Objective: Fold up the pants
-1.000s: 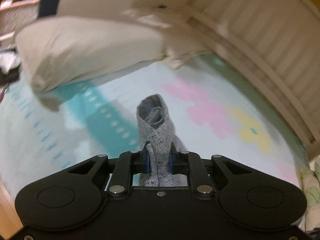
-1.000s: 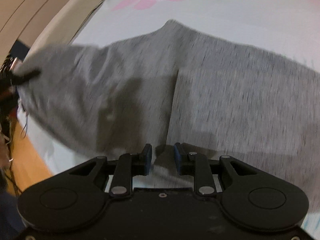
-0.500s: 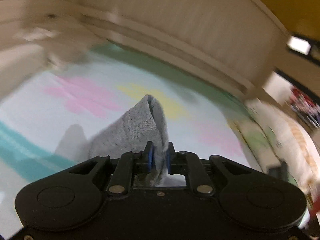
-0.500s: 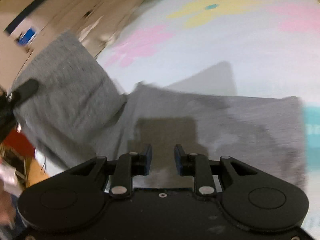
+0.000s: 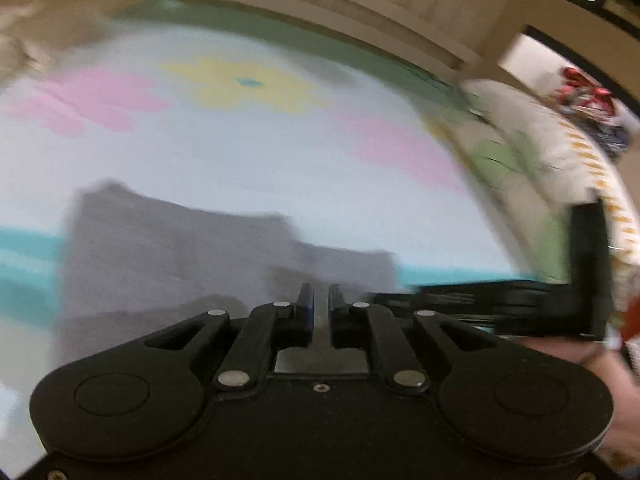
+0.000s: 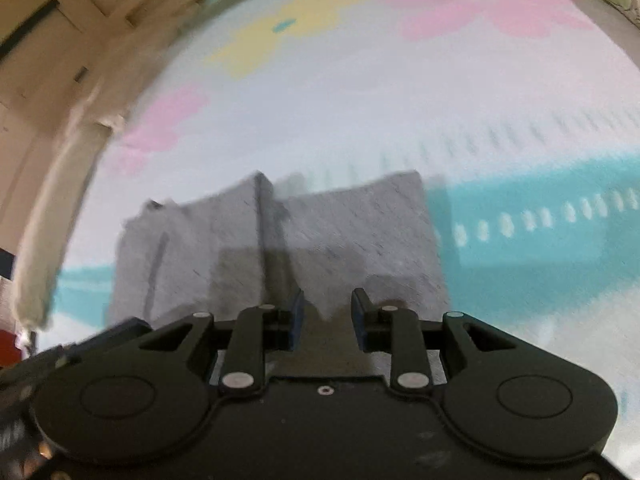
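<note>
Left gripper [image 5: 318,300] is pinched narrow on a fold of the grey pants [image 6: 276,240]; right gripper [image 6: 326,308] is held wide above the bedsheet [image 6: 360,112].

A: left tongs [image 5: 319,300]? Jaws look nearly together, just a thin slit between the blue pads, though the blur makes it hard to call.

B: right tongs [image 6: 326,307] are clearly spread, low and level, a wide gap between the fingers.
</note>
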Action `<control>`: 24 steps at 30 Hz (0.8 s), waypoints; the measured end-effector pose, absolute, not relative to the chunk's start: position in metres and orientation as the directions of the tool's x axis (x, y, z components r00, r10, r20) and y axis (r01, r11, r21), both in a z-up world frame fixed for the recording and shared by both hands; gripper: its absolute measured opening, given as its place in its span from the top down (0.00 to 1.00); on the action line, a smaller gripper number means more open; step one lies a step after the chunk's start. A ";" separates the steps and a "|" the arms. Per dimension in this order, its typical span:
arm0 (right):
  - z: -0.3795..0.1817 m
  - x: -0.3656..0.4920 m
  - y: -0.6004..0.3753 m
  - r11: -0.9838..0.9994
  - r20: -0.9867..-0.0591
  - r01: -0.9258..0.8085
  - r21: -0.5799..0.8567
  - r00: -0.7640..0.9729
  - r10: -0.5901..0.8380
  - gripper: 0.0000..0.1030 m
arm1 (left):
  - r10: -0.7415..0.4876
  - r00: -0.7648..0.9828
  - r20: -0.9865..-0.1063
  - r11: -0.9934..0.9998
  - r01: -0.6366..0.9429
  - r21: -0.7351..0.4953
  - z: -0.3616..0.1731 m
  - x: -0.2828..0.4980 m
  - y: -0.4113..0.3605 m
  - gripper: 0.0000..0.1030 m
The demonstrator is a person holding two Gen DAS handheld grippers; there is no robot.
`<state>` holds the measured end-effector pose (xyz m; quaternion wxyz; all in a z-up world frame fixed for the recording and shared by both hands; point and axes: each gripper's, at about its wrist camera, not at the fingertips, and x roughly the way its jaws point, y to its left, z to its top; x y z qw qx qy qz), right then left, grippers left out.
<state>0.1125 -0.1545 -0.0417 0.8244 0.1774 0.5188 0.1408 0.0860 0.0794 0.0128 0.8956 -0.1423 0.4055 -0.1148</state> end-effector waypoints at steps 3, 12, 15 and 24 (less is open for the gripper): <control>-0.042 0.119 -0.140 0.879 -0.787 -0.069 0.471 0.418 0.454 0.68 | -0.178 0.652 -0.737 0.970 -0.011 -0.243 0.001 0.086 0.110 0.88; -0.059 0.137 -0.098 0.882 -0.813 -0.101 0.461 0.350 0.465 0.66 | -0.154 0.494 -0.856 0.978 -0.046 -0.203 -0.056 0.084 0.140 0.88; -0.067 0.147 -0.087 0.903 -0.844 -0.094 0.419 0.328 0.425 0.66 | -0.180 0.482 -0.857 0.970 -0.056 -0.235 -0.053 0.086 0.144 0.88; -0.080 0.169 -0.080 0.902 -0.839 -0.068 0.427 0.342 0.423 0.61 | -0.273 0.474 -0.837 0.920 -0.125 -0.371 -0.064 0.090 0.169 0.87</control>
